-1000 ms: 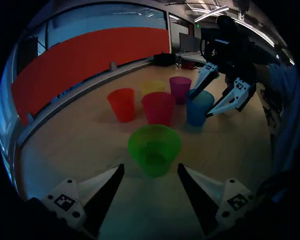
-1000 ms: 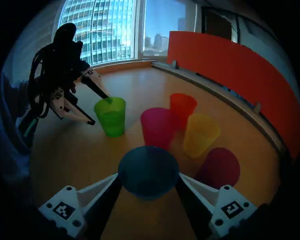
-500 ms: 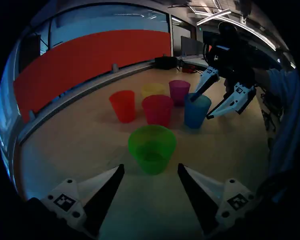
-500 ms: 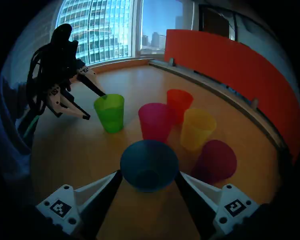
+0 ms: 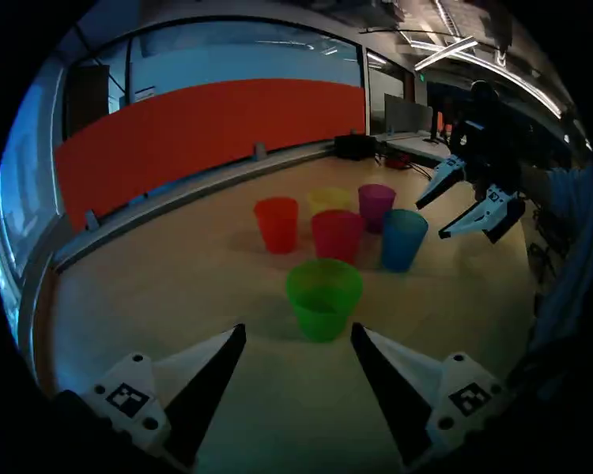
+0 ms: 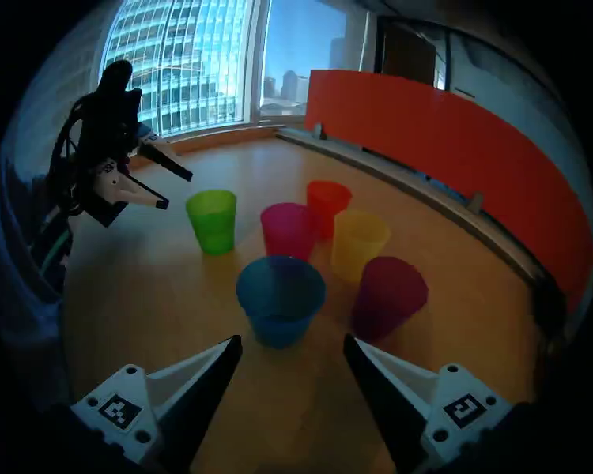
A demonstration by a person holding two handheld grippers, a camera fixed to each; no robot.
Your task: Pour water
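Orange partition [image 5: 217,126]; window [image 6: 178,71]; wooden surface [image 6: 138,300]

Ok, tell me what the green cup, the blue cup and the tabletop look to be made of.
Green cup: likely thin translucent plastic with a smooth finish; light glows through its wall.
Blue cup: seemingly the same tinted plastic, slightly glossy; its lower wall is lit brighter.
Tabletop: wood or wood-look laminate with a satin finish; it is warm tan with soft reflections, and the grain is too blurred to settle which.
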